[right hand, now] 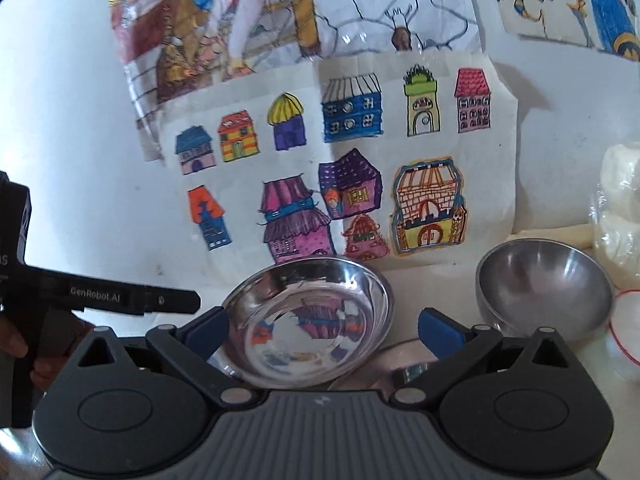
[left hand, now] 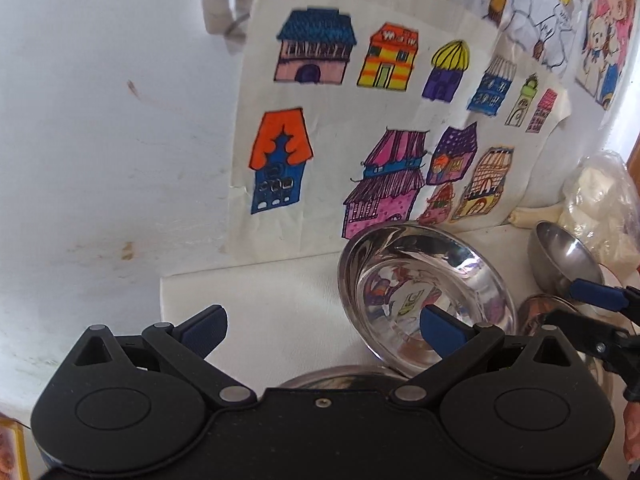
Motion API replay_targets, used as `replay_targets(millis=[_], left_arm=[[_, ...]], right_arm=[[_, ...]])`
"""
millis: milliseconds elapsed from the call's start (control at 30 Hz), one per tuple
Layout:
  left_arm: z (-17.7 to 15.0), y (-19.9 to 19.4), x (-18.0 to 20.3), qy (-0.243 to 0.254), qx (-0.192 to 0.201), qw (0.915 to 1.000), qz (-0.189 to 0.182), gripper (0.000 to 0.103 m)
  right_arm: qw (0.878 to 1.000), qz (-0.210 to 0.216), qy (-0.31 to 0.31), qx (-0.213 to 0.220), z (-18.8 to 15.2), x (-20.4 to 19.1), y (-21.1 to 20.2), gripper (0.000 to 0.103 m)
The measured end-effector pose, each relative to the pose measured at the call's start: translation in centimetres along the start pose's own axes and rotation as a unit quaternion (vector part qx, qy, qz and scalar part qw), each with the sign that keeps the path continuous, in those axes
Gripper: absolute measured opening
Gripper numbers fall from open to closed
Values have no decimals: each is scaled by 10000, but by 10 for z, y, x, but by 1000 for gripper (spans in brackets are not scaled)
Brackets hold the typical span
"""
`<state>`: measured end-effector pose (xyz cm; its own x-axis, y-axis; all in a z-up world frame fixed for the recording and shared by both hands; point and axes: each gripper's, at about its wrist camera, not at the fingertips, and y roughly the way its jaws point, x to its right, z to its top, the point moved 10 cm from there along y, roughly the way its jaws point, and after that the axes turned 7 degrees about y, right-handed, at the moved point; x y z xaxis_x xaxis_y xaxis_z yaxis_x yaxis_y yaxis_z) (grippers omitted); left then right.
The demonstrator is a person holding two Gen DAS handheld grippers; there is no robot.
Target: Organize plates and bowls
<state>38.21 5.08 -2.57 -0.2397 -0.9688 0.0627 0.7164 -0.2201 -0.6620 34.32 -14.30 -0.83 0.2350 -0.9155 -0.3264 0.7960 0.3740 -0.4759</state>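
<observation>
A shiny steel dish (left hand: 424, 296) sits tilted on the white table, its hollow facing me and mirroring the drawings. My left gripper (left hand: 322, 332) is open, and its right pad overlaps the dish's near rim. In the right wrist view the dish (right hand: 308, 320) lies just ahead, between the wide-open fingers of my right gripper (right hand: 324, 332). A duller steel bowl (right hand: 544, 288) stands to the right by the wall, also seen as the bowl (left hand: 564, 256) in the left wrist view. The rim of another steel plate (left hand: 340, 376) shows under the left gripper.
A white wall with taped children's drawings of houses (right hand: 340, 184) rises close behind the dishes. A plastic bag of white lumps (right hand: 620, 220) sits at the far right beside a red loop of string (right hand: 628, 320). A hand (right hand: 12, 344) holds the left gripper's body. The table's left edge (left hand: 164, 300) is near.
</observation>
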Motion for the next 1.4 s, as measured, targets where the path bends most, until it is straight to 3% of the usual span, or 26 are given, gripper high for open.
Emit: replay_targets(millis=[133,333,567,700,933,1067,1167,1400], left_arm=[[2,14,1,-20,-88,9999,-70,101],[1,26,2,-169,-170,9995,-211,88],[-4,35,3,-298,-250,9987,-334,64],[-7,38,2,-372,-308,9982,-365,48],[-5,42,2,-443,-373,9977,-349,36],[-4,43,5,-486,-361,9972,-429,16],[-1,44,7,-540,-308,9974,-376,16],[14,35,15,-667,-34,9966,-486,16]], right_arm=[[9999,-129,-30,-71,3,6,20,98],[9989,-361,-80,-285,0,16,43,86],[9974,-452,-282,-491,-9,12,59,68],[9964,-583,-344,-513,-11,12,62,63],[9946,-790,-358,-562,-15,18,67,58],[9942,-856,-374,-530,-14,19,68,41],[9943,-898,-316,-489,-13,20,68,30],[9942,-1046,-143,-214,-4,26,59,24]])
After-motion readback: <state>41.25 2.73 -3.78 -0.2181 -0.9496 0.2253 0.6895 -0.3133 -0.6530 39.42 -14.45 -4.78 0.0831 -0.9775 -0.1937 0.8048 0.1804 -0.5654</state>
